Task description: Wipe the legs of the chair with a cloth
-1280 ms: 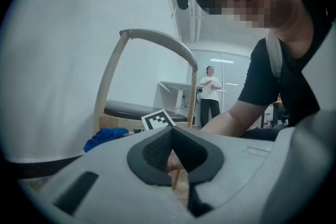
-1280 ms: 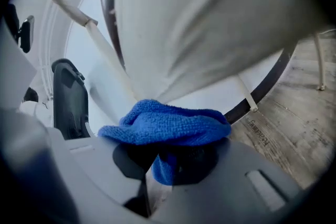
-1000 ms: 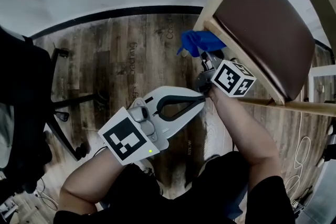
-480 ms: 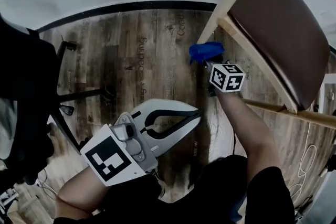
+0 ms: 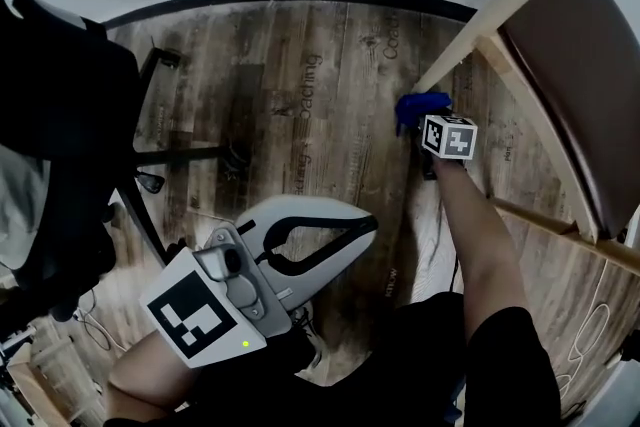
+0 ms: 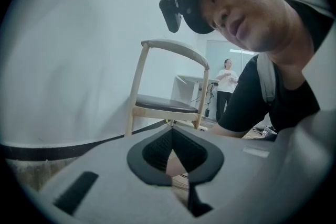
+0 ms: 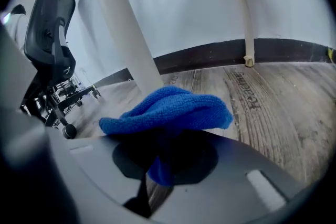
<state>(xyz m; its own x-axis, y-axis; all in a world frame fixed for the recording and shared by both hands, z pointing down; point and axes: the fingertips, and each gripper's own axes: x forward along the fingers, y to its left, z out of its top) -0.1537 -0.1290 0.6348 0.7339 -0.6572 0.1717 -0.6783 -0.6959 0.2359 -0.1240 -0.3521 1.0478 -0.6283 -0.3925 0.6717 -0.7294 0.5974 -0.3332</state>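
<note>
Right tongs (image 5: 424, 122) are clamped shut on the crumpled blue knitted cloth (image 5: 418, 104), a fold of which hangs down through the hollow between the jaws. The left tongs (image 5: 363, 233) are closed tip to tip on nothing and are held near the operator's body, well apart from the work. The dark wood-plank floor (image 5: 300, 105) carries the pale wooden chair with the dark brown padded seat (image 5: 575, 85), which stands at the operator's right. One slanted pale wooden front leg (image 5: 478, 42) of this chair descends to the floor just ahead of the right tongs. The cloth sits at the foot of that leg, close above the floor. The right gripper view shows the leg directly behind the cloth, but contact cannot be confirmed. Step in hand, as judged: wiping this leg, with the stroke at its lower end. Next move, as judged: press the cloth onto the leg and draw it upward along the full length. After that, work the cloth round the leg's far side and repeat on the remaining legs.
</note>
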